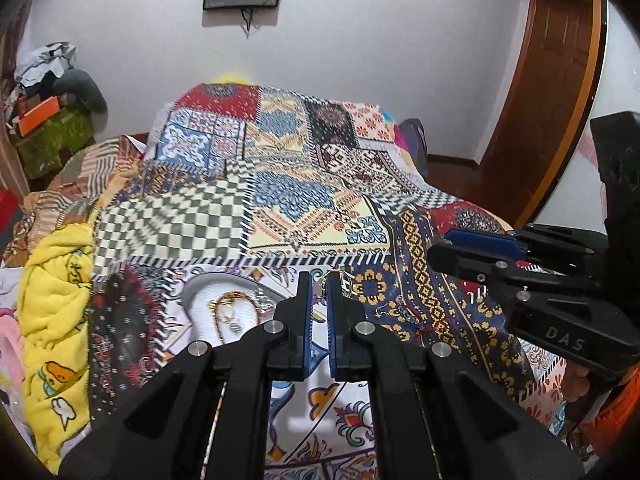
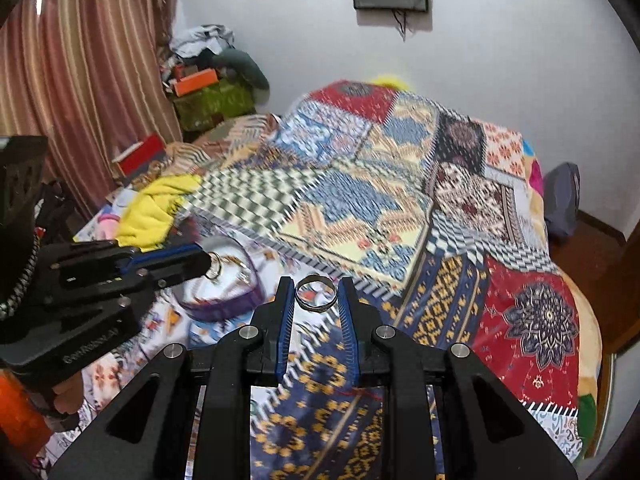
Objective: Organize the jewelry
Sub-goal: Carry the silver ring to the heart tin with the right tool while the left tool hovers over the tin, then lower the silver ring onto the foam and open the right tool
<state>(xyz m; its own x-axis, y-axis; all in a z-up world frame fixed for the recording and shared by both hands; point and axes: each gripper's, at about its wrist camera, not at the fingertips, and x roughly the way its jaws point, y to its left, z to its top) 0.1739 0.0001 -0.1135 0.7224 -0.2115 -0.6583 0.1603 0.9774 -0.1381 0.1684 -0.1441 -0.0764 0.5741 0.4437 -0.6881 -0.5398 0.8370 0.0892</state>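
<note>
Above the bedspread (image 2: 440, 300), near edge: right gripper (image 2: 316, 294) clamped across a silver band (image 2: 315, 298), held upright by its rim between both pads. Further left, over the dish (image 1: 208, 292) already holding a chain (image 1: 230, 306): left gripper (image 1: 319, 288) pinching a gold ring (image 1: 340, 280) at the very tips. Likely risks: either ring squirting free from such thin contact, vanishing into busy patterned cloth, or missing the dish rim.
</note>
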